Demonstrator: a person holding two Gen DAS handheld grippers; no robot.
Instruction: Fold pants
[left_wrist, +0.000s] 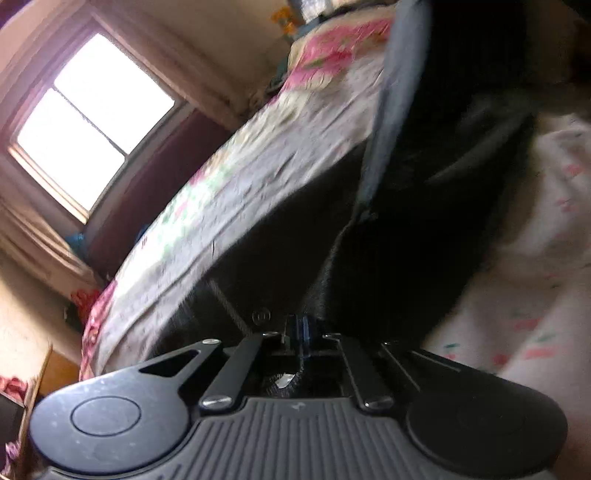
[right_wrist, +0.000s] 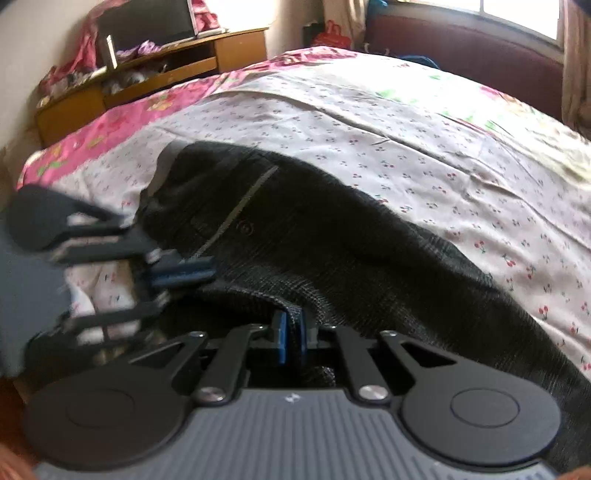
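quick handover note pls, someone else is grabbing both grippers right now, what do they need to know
Left gripper: shut on the black knit pants, near the waistband end.
Right gripper: shut on an edge of the same pants, close beside the left.
Pants: spread across the cherry-print bedsheet, one long stretch trailing off to the right.
Done: both grips are on the fabric; no finished fold shows.
Left: probably carry the gripped edge over the rest, then fold again and flatten.

pants (right_wrist: 332, 236) lie on the bed (right_wrist: 424, 122) mid-frame, right gripper (right_wrist: 291, 332) at their bottom-centre edge, left gripper (right_wrist: 184, 267) at their left edge, desk (right_wrist: 147, 77) behind bed upper left, window (right_wrist: 517, 14) upper right.
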